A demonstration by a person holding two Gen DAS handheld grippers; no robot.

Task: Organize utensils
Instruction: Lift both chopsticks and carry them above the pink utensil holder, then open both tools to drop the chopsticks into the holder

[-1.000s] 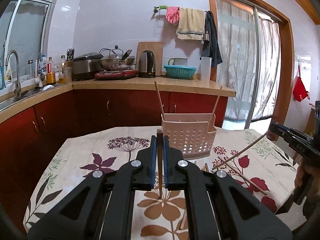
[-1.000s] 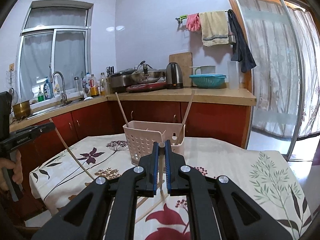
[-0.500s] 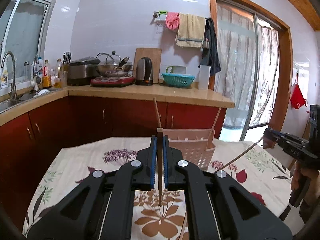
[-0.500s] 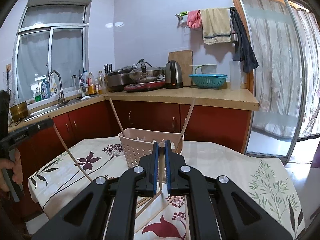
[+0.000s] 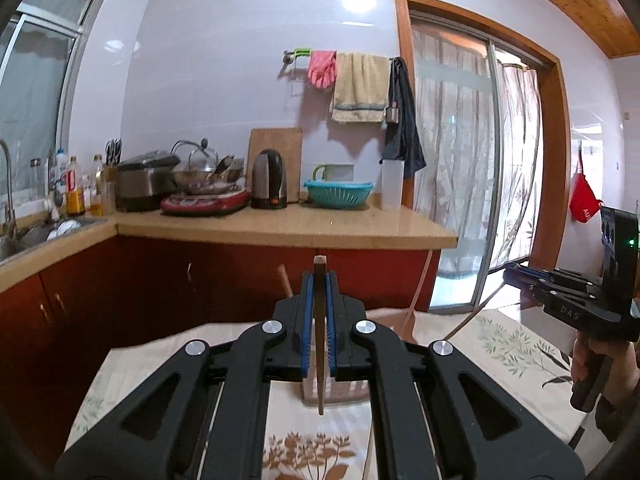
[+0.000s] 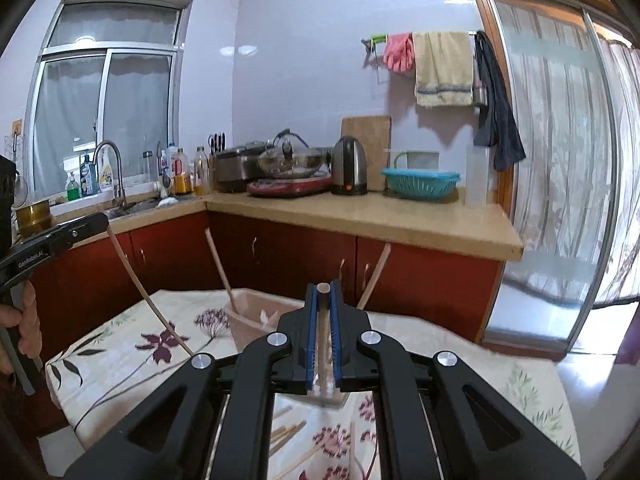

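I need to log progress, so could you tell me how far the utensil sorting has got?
Partly done. Two wooden chopsticks already stand in the pale pink perforated plastic holder. In hand: the left gripper and right gripper each clamp one chopstick. Left: several loose chopsticks lie on the floral tablecloth.

A counter point(image 6: 472, 364) draped in a cream cloth printed with maroon flowers and green leaves carries the things. On it, toward twelve o'clock in the right wrist view, stands a pale pink perforated utensil basket point(image 6: 250, 322), and loose wooden chopsticks point(image 6: 290, 436) lie flat on the cloth toward six o'clock, just beside the basket's base.
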